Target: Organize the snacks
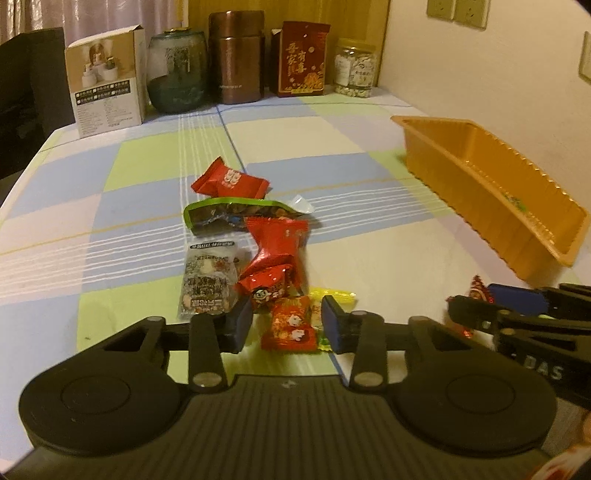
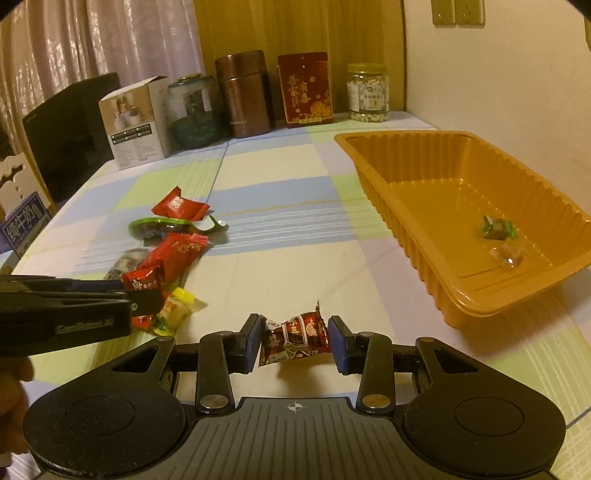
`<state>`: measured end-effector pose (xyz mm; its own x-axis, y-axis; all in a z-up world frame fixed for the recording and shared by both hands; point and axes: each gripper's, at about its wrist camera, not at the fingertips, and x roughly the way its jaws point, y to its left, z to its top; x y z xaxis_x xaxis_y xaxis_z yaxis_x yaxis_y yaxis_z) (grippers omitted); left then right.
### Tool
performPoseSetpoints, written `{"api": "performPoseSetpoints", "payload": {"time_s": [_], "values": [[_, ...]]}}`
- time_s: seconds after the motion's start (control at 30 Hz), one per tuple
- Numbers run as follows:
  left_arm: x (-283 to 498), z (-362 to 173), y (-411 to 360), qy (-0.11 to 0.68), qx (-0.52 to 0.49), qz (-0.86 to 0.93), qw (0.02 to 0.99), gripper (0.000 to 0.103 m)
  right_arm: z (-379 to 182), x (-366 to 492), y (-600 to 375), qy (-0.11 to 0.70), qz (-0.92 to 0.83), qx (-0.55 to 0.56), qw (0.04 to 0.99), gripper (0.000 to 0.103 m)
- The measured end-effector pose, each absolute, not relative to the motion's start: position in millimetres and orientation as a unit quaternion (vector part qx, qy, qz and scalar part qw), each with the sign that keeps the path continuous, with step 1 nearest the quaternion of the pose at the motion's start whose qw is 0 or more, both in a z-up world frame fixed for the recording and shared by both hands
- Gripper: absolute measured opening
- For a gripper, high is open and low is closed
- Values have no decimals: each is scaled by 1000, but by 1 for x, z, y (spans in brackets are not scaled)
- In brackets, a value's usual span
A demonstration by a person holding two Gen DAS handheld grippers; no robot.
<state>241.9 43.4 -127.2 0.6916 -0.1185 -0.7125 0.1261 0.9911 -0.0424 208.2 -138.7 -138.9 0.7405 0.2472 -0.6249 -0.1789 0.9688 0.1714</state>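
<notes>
A bench (image 2: 288, 258) under a checked cloth of blue, green and cream squares carries a row of things along its far edge: a white carton (image 2: 136, 122) with product pictures, a dark glass jar (image 2: 194, 110), a brown metal canister (image 2: 243, 94), a red printed box (image 2: 306, 88) and a clear plastic jar (image 2: 368, 92) of pale pieces. A black box (image 2: 70, 133) stands at the left, before pale curtains (image 2: 92, 44). Wall sockets (image 2: 458, 11) sit high on the right.
</notes>
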Motion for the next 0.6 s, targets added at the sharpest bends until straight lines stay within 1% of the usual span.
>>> {"api": "performPoseSetpoints", "payload": {"time_s": [0.07,0.27,0.4,0.6], "values": [[242,-131,44,391,8,-65,918,29,-140,209,-139,343,114,50,931,40],[231,-131,42,394,20,-69,916,24,-139,208,-137,345,121,53,929,40],[221,-132,38,395,29,-74,915,23,-138,207,-137,344,122,53,930,40],[227,-134,36,398,37,-74,914,23,-138,208,-136,346,124,53,928,40]]}}
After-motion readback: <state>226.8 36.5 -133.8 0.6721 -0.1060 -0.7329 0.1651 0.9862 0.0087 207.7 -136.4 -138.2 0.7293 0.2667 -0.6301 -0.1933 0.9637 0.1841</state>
